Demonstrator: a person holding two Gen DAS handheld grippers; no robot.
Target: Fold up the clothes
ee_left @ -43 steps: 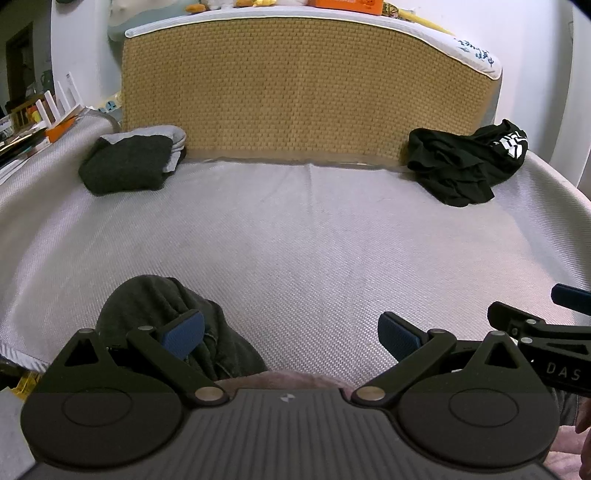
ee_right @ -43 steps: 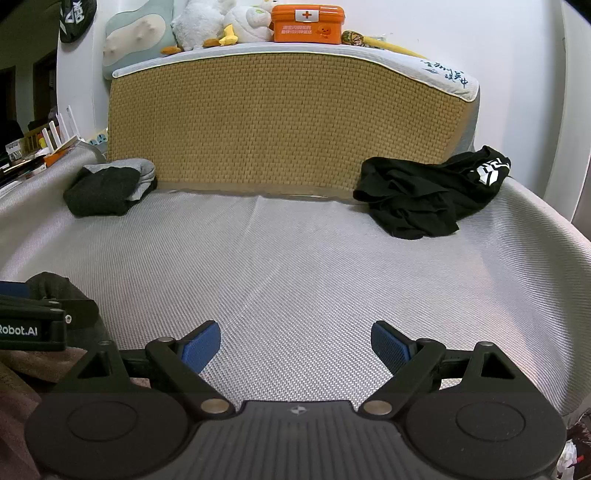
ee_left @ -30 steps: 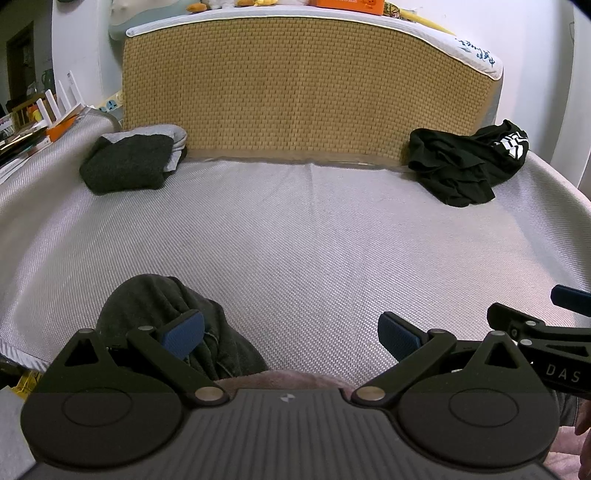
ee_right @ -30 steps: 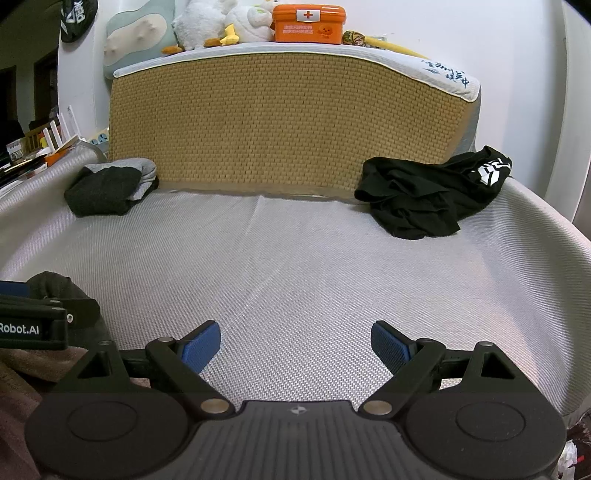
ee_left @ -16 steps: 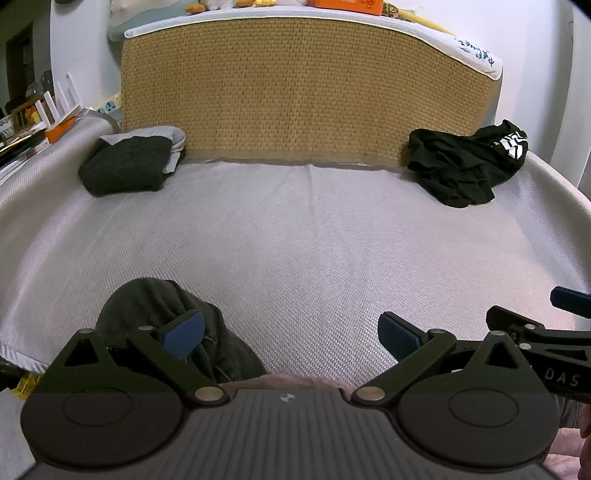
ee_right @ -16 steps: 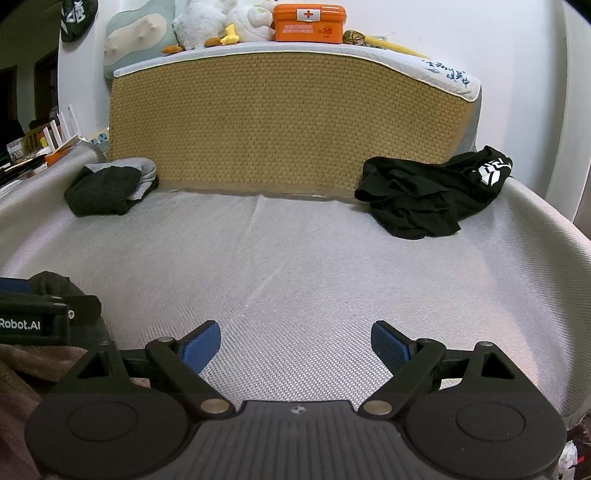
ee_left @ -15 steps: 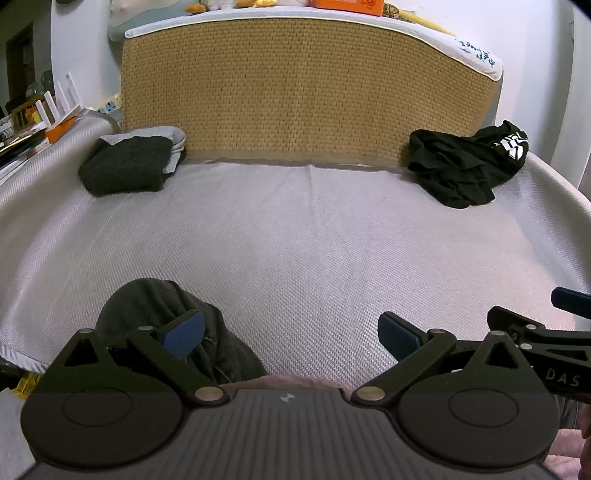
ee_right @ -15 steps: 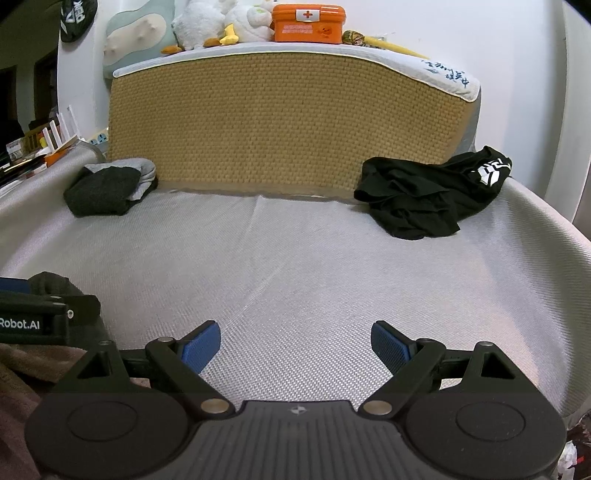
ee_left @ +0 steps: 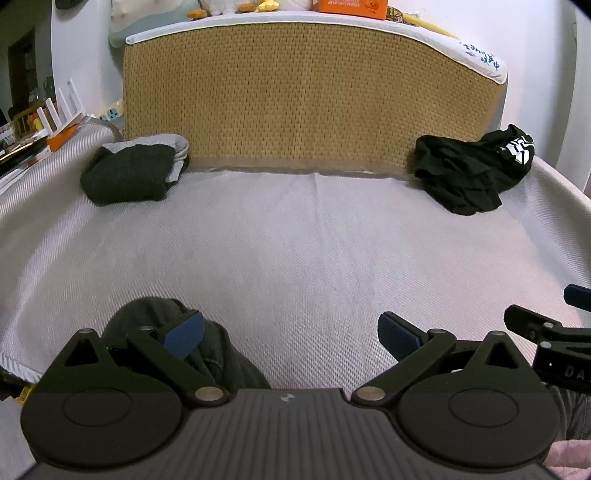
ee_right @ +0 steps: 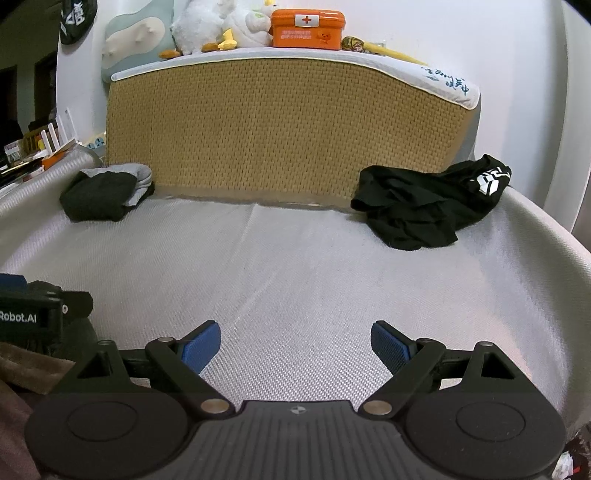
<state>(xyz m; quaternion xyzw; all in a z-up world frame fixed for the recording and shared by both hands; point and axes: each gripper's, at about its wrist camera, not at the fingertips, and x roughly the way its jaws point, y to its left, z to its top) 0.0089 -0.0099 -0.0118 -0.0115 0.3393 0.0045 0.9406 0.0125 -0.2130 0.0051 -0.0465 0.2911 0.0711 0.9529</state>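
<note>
A crumpled black garment with a white logo (ee_left: 472,173) (ee_right: 424,206) lies at the far right of the grey bed (ee_left: 295,251), against the headboard. A folded dark and grey stack (ee_left: 133,173) (ee_right: 103,190) sits at the far left. A dark grey garment (ee_left: 221,354) is bunched at the near edge, right behind my left gripper's left fingertip. My left gripper (ee_left: 290,334) is open with nothing between its fingers. My right gripper (ee_right: 295,347) is open too, low over the near edge, and empty. Each gripper shows at the edge of the other's view.
A woven tan headboard (ee_right: 280,133) closes off the far side. On top of it sit an orange first-aid box (ee_right: 306,27) and plush toys (ee_right: 218,26). A cluttered shelf (ee_left: 33,129) stands at the far left. A white wall (ee_right: 517,74) is on the right.
Both grippers have stayed open and almost still; the views have shifted only very slightly. No garment has moved.
</note>
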